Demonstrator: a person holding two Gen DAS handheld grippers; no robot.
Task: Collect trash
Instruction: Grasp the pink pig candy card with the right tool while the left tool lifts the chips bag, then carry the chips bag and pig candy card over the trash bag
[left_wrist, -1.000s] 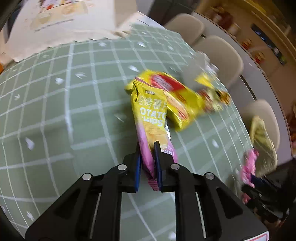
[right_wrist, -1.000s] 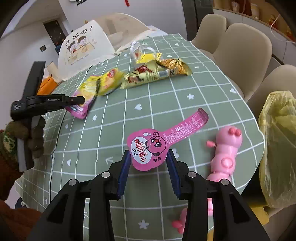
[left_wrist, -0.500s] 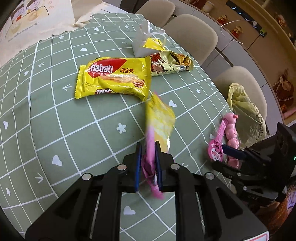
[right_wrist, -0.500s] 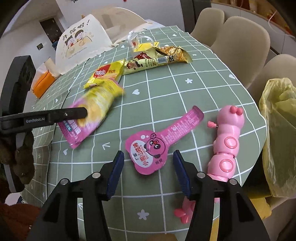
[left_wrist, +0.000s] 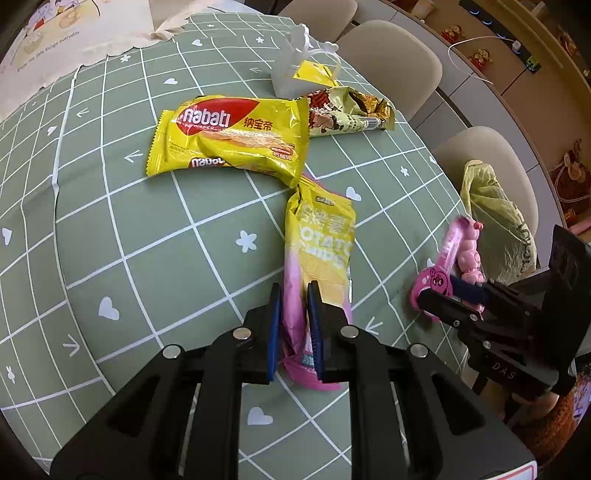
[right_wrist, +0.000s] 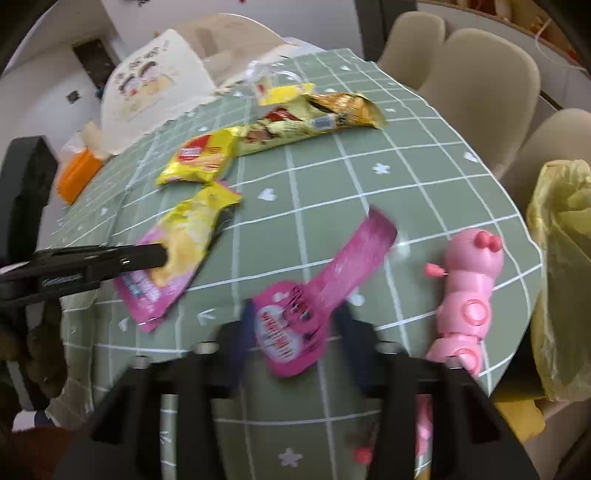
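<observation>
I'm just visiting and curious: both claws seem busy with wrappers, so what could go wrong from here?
The left gripper pinches only the bottom of the chip bag; the rest hangs free and could slip out.
The right gripper is open around the pink wrapper, not squeezing it. That view is blurred, so its aim may be off.
The pink toy sits at the table edge beside that wrapper; a careless swing might knock it off.

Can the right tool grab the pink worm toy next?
Probably not yet. The right tool already has the pink wrapper between its fingers. The pink worm toy sits close beside it, with nothing between them.
</observation>
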